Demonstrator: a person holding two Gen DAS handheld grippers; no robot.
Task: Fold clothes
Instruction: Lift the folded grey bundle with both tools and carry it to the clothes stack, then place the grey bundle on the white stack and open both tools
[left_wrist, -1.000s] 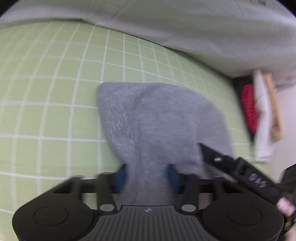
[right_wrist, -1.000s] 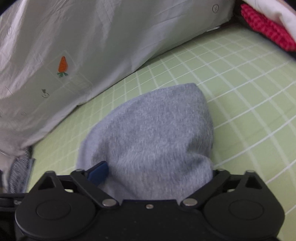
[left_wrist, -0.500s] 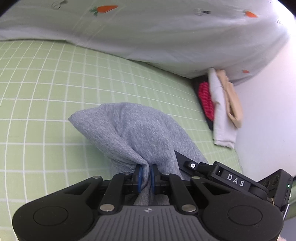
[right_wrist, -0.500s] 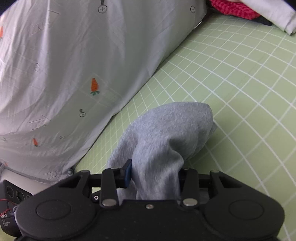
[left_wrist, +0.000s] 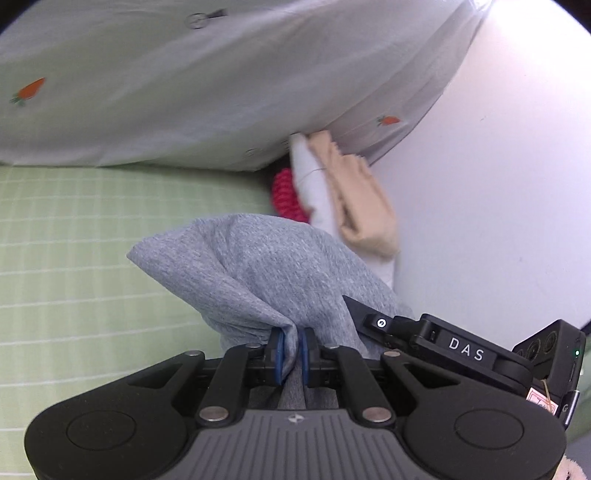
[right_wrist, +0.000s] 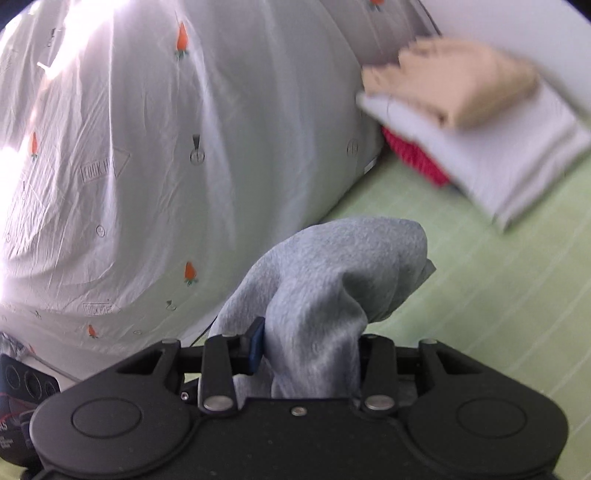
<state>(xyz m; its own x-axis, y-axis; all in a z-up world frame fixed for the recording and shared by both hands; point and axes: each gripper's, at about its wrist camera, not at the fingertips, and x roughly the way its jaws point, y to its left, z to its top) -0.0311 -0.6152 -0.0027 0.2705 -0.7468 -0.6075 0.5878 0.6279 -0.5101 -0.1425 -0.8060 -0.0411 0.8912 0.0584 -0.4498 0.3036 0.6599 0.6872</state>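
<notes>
- the left gripper (left_wrist: 291, 350) sits at the bottom centre of the left wrist view, its jaws nearly closed, pinching a thin fold of the grey garment (left_wrist: 273, 273) between blue pads (left_wrist: 277, 354).
- from that pinch the grey garment bunches upward and leftward, filling the centre of the frame, with a pointed corner sticking out at centre left over the green checked bed sheet (left_wrist: 74, 280).
- the right gripper (right_wrist: 310, 350) lies at the bottom centre of the right wrist view; its jaws stand wider apart, closed around a thick bundle of the same grey garment (right_wrist: 332, 280), with only one blue pad (right_wrist: 256, 345) visible on the left side.
- in that view the garment rises in a hump at centre frame, above the green checked bed sheet (right_wrist: 498, 295) at the right.
- a white duvet with small carrot prints (right_wrist: 166, 166) fills the left and upper part of the right wrist view, and the upper part of the left wrist view (left_wrist: 184, 92).
- a stack of folded clothes (right_wrist: 461, 110) sits in the upper right of the right wrist view: beige on top, white beneath, red at the bottom; it is blurred.
- the same stack (left_wrist: 343, 203) appears at centre right of the left wrist view, against a white wall (left_wrist: 498, 184).
</notes>
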